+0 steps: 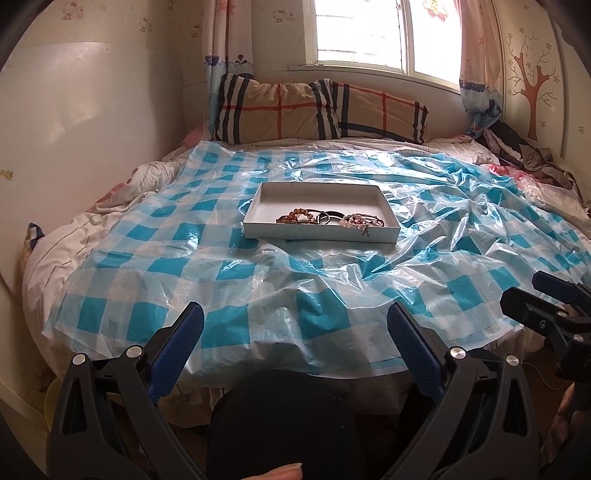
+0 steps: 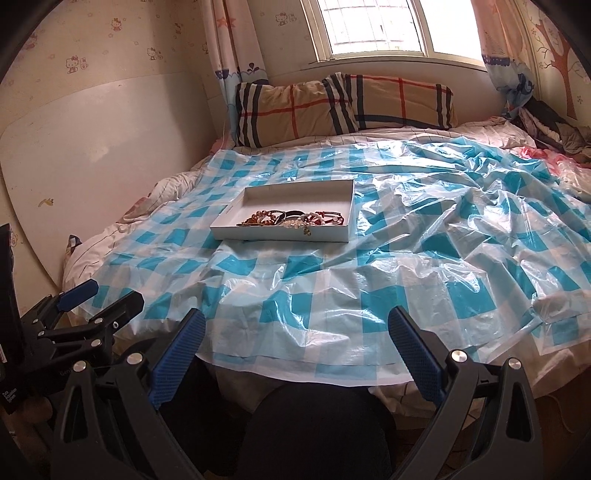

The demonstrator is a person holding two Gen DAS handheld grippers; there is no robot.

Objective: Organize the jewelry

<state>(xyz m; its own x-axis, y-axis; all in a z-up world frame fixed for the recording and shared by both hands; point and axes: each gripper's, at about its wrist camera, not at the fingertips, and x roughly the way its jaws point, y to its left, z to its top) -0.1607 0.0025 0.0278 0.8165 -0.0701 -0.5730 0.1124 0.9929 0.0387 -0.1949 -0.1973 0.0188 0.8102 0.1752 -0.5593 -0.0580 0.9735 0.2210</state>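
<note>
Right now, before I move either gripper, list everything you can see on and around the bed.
tray: one, white, shallow, mid-bed on the sheet
jewelry: tangled pile, brown, black, pink and pearl beads, along tray's near side; count unclear
plastic sheet: one, blue-and-white check, crumpled, covering the bed
pillows: two, tan plaid, at the headboard
clothes: dark heap, far right corner
window: one, bright, behind the pillows
curtains: patterned, either side
left gripper: black with blue pads, open, empty
right gripper: same, open, empty
</note>
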